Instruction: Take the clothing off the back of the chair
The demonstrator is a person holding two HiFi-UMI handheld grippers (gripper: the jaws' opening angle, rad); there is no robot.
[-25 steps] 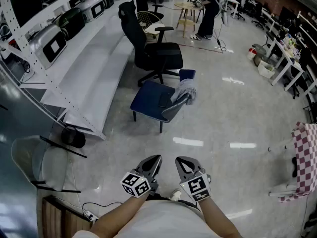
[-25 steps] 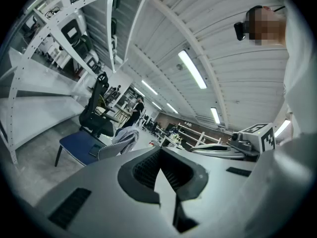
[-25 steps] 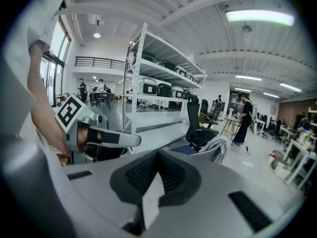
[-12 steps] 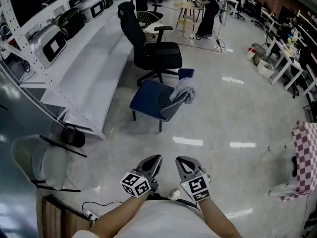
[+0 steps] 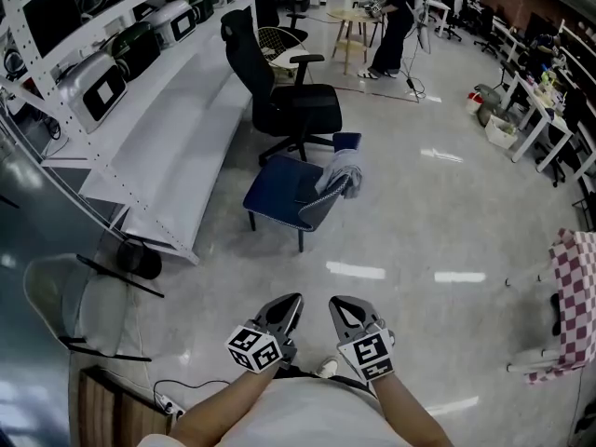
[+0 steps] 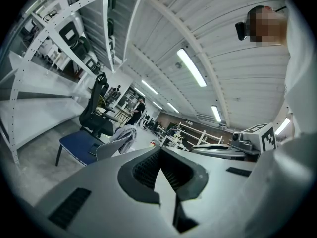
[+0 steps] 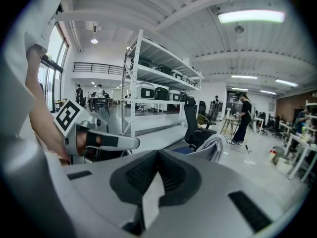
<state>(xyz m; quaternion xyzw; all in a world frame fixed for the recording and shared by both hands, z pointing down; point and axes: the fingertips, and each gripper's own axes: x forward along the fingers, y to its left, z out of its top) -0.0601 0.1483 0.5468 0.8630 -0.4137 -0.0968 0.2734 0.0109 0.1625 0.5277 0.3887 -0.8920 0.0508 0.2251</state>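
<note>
- Jaws of the left gripper [image 5: 295, 298] are pressed together at the tips with nothing between them. The right gripper [image 5: 336, 302] is the same, as each gripper's own view confirms.
- Both grippers sit side by side at 6 o'clock in the head view, close to the person's body, just as a second ago.
- Since then the rest of the scene has slid slightly towards 10 o'clock in the head view. The chair [image 5: 279, 188] and the clothing [image 5: 341, 173] keep their arrangement.
- The grey clothing is draped over the chair's back, hanging down its far side, at 12 o'clock from the grippers and well apart from them. Nothing touches it.
- The chair has a blue seat and stands on the pale floor, with a black office chair [image 5: 296, 105] just beyond it.
- A white rack [image 5: 149, 128] runs along 10 to 11 o'clock. Its upper shelves hold a row of grey-and-black cases [image 5: 93, 87]; what is inside them cannot be told.
- A checked cloth [image 5: 579, 291] hangs at 3 o'clock.
</note>
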